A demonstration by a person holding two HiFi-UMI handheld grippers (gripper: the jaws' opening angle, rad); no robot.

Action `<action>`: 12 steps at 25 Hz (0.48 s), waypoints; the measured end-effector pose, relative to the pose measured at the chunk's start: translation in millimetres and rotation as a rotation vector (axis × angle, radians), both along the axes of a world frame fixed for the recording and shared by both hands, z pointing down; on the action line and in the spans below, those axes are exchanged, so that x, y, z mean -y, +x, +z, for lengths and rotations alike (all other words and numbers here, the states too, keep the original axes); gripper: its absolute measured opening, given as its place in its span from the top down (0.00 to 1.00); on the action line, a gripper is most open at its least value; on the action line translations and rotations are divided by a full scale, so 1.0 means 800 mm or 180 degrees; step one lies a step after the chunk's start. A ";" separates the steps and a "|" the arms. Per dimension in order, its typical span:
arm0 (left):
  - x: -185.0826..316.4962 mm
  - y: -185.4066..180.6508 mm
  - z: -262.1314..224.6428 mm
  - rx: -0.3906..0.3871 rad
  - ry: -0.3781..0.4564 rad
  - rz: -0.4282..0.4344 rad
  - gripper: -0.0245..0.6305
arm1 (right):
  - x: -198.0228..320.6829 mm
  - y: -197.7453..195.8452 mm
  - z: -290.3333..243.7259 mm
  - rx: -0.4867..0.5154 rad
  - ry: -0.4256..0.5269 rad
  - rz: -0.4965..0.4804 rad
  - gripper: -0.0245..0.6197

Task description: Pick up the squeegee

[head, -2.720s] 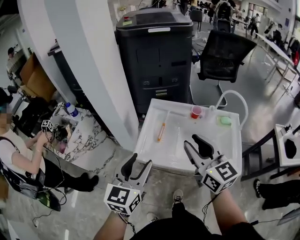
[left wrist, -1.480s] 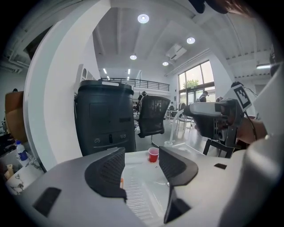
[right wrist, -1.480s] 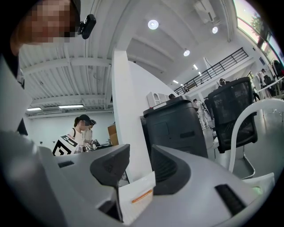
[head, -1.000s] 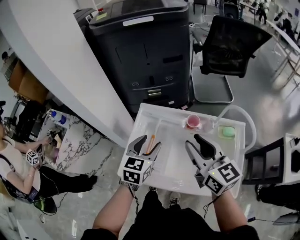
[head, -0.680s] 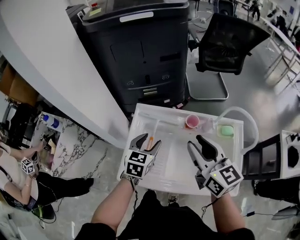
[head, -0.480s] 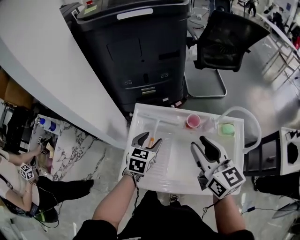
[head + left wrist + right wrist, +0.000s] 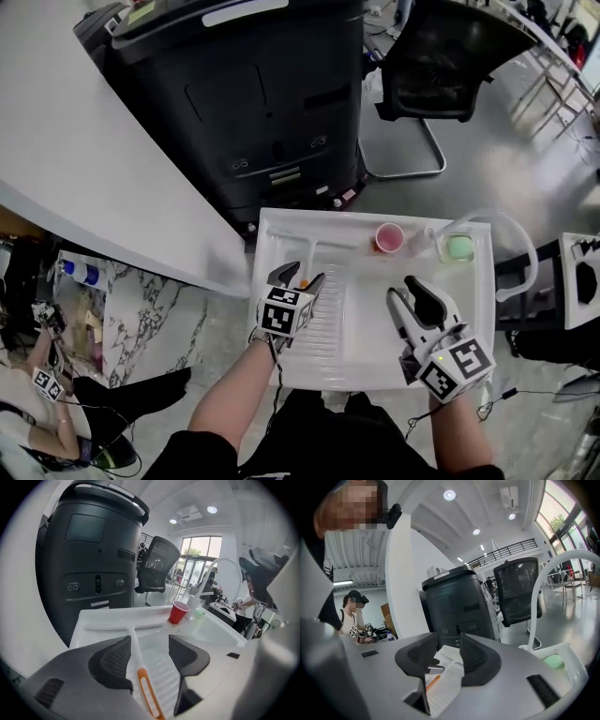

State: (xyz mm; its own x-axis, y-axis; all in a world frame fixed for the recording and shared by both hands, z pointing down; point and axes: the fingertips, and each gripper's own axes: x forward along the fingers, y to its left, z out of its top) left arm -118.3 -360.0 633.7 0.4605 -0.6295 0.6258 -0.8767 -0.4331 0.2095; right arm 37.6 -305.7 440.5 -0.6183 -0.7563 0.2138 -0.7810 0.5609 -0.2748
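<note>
A person stands over a white sink unit (image 7: 367,337) with a two-jaw gripper in each hand, seen from above.

The left gripper (image 7: 298,275) is low over the ribbed draining board on the unit's left side. Its jaws are wide apart and stand either side of the squeegee (image 7: 136,651), not closed on it. In the left gripper view the squeegee lies flat on the ribs. Its pale shaft runs away from the camera between the two jaws. Its orange handle is at the near end, close under the gripper, and its long blade lies crosswise just beyond the jaw tips.

The right gripper (image 7: 405,291) is well to the right of the left one, over the smooth part of the unit. Its jaws are parted by a narrower gap, with nothing between them.

Beyond the right gripper and slightly to its left stands a red cup (image 7: 389,237). A green sponge (image 7: 458,247) lies beyond it to the right, beside a curved white tap (image 7: 543,588). Past both grippers, behind the unit, stand a tall black cabinet (image 7: 234,103) and a black office chair (image 7: 441,56).
</note>
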 end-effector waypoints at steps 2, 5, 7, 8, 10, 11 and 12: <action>0.008 -0.002 0.012 -0.0032 -0.0063 0.0006 0.57 | 0.002 0.000 0.009 -0.0019 -0.0049 0.0045 0.70; 0.017 -0.003 0.028 -0.0042 -0.0134 0.0043 0.57 | 0.005 0.000 0.019 -0.0036 -0.0115 0.0113 0.70; 0.022 -0.004 0.040 -0.0045 -0.0189 0.0064 0.57 | 0.007 0.000 0.025 -0.0046 -0.0152 0.0147 0.70; 0.024 -0.005 0.045 -0.0050 -0.0219 0.0067 0.57 | 0.009 0.000 0.028 -0.0053 -0.0171 0.0162 0.70; 0.029 -0.006 0.055 -0.0060 -0.0269 0.0066 0.57 | 0.011 0.001 0.034 -0.0058 -0.0203 0.0193 0.70; 0.031 -0.006 0.059 -0.0059 -0.0287 0.0068 0.57 | 0.013 0.002 0.037 -0.0055 -0.0216 0.0209 0.70; 0.033 -0.006 0.063 -0.0054 -0.0303 0.0073 0.57 | 0.014 0.003 0.039 -0.0052 -0.0227 0.0225 0.70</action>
State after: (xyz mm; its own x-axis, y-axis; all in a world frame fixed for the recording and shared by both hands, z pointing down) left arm -123.0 -386.0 684.1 0.4853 -0.5567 0.6742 -0.8626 -0.4306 0.2654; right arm 39.7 -317.1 471.9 -0.5599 -0.7805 0.2781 -0.8226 0.4836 -0.2990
